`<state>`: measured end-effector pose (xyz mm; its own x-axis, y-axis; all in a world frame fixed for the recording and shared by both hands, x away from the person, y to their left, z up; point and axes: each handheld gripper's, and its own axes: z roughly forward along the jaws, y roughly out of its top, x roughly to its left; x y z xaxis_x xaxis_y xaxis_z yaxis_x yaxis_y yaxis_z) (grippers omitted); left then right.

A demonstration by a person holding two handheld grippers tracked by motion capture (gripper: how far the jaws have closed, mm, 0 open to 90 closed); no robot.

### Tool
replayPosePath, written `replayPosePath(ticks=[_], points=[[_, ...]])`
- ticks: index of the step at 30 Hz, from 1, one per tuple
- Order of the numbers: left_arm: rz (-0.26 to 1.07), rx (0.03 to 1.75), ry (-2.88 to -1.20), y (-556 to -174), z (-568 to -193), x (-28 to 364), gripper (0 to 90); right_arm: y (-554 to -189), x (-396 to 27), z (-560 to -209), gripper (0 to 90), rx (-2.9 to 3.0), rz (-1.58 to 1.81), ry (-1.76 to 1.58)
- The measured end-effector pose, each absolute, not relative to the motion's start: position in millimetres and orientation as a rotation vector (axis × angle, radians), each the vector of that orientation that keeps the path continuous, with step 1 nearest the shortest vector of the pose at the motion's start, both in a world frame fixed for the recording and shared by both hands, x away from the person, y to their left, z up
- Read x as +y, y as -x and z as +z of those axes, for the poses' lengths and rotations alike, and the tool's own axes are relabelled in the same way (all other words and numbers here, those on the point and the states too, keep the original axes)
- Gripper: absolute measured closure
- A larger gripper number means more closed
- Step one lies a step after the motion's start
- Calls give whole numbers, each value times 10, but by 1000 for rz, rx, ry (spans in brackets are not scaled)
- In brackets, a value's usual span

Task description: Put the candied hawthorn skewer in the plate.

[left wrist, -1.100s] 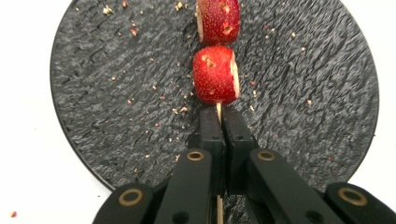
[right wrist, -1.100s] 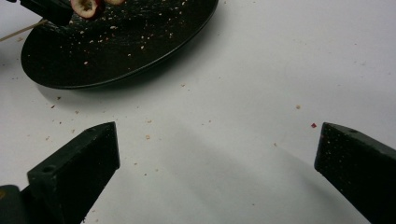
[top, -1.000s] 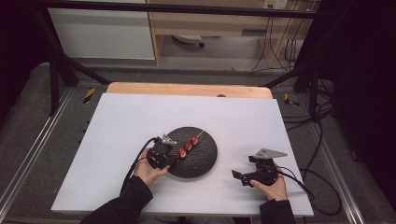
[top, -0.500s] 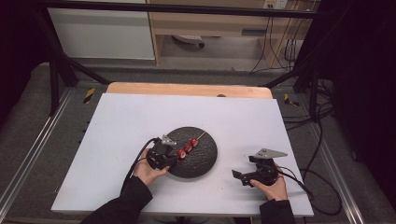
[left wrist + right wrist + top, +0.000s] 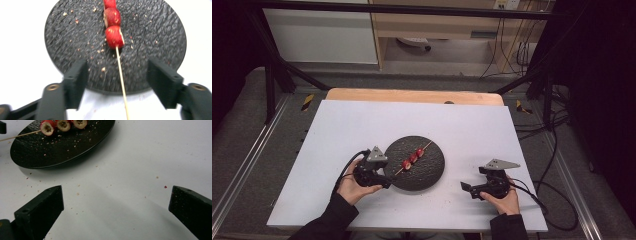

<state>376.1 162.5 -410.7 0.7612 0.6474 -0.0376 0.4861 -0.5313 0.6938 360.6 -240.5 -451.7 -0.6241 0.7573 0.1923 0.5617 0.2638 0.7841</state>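
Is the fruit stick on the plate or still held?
On the plate. The skewer lies there; the left gripper jaws have just opened, clear of it.

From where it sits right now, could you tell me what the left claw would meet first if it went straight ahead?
Probably the dark plate's near rim. The left claw stands open astride the skewer's bare stick, so further on it would reach the nearest red fruit. Depth is hard to judge.

Both grippers are black: the left gripper [image 5: 384,181] and the right gripper [image 5: 466,188] each carry a grey three-cornered plate on top and trail a black cable. Their jaws are thick, blocky black slabs — brass-coloured pivot screws sit at the base of the left pair. The person wears dark long sleeves [image 5: 328,223].
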Motion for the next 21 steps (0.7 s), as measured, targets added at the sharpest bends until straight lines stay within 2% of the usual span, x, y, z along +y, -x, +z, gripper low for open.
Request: replayPosePath(ticks=[7, 11, 14, 21], points=[[312, 879, -2210, -3702, -4161, 1934, 134, -3606, -2403, -4519, 5, 2313, 1291, -1230], [345, 919, -2194, -3658, -4197, 2134, 82, -3605, -2405, -4516, 4, 2313, 1291, -1226], [362, 924, -2167, -3611, -4230, 2267, 56, -3606, -2404, -4520, 5, 2318, 1285, -1226], [392, 966, -2106, -3520, -4364, 2516, 65, -3600, -2404, -4521, 4, 2325, 1279, -1223]])
